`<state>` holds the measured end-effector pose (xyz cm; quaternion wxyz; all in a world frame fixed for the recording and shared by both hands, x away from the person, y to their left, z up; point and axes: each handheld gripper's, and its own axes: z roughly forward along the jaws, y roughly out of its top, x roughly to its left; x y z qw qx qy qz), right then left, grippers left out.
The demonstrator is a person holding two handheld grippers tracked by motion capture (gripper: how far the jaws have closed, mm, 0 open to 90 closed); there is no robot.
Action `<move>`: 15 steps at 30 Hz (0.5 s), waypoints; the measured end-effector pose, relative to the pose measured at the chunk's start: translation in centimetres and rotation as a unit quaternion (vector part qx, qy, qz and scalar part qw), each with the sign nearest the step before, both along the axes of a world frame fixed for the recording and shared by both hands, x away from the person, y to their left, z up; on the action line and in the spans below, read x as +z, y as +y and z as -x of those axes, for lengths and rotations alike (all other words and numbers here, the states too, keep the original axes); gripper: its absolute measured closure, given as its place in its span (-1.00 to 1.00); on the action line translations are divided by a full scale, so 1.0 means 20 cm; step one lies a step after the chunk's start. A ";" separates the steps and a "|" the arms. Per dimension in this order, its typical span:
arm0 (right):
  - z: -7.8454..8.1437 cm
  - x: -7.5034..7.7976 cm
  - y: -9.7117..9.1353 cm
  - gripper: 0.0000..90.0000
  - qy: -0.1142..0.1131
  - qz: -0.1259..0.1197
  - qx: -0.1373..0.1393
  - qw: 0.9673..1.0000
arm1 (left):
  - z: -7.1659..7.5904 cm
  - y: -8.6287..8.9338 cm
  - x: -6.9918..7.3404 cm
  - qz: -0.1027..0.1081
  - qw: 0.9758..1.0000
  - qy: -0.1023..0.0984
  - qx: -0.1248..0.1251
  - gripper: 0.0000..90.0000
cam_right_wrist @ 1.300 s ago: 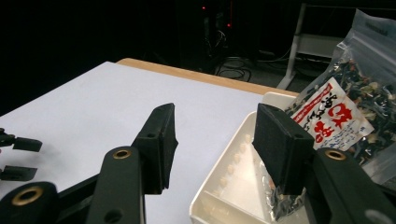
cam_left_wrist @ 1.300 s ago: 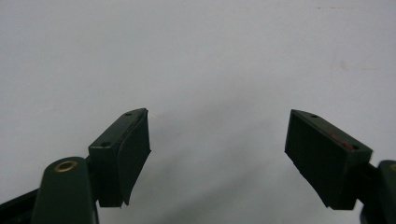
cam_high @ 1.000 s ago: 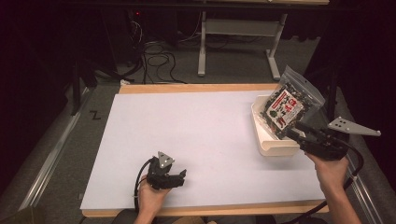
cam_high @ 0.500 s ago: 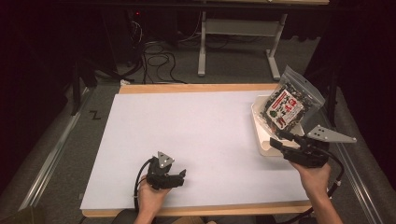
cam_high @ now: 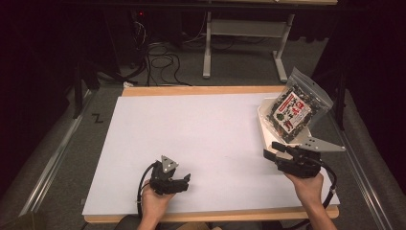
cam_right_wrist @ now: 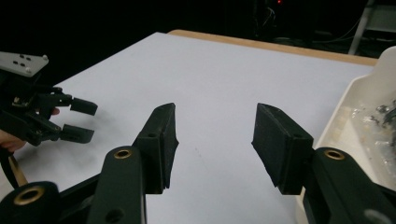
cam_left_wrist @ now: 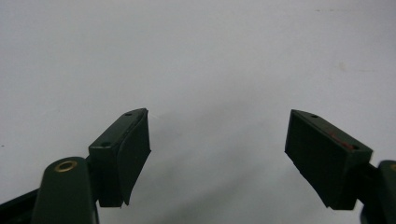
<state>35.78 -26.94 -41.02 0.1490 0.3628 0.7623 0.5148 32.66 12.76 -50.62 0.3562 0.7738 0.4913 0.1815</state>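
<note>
The table [cam_high: 210, 139] has a white, matte top with a light wooden edge along the far and near sides, and around it the room is dark, with a grey floor, black cables [cam_high: 163, 57] lying behind the table and the legs of a metal stand [cam_high: 239, 43] further back. The left gripper [cam_high: 184, 181] rests low over the near part of the white surface, held by the left hand [cam_high: 153, 203]; its jaws are spread wide with nothing but bare white top between them and ahead of them. The right gripper [cam_high: 273, 151] is held by the right hand [cam_high: 309, 184] near the right edge, and its jaws are also released, with empty surface between them. Just beside its right jaw, and a little ahead, stands a white tray [cam_high: 262, 120], touching the table top. A clear bag [cam_high: 294, 108] with dark contents and a red and white label leans in this tray, tilted toward the far right. In the right gripper view the left gripper is seen well apart, to the left of the jaws.
</note>
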 end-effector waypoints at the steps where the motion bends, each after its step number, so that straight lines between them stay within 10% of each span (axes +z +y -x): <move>1: 0.00 -0.01 0.01 0.11 0.002 0.004 0.001 1.000 | 0.00 0.00 0.00 0.000 1.000 0.000 -0.001 -0.49; 15: -0.03 -0.16 0.13 0.08 0.015 0.043 0.013 0.999 | 0.00 0.00 0.00 0.002 1.000 0.001 -0.001 -0.49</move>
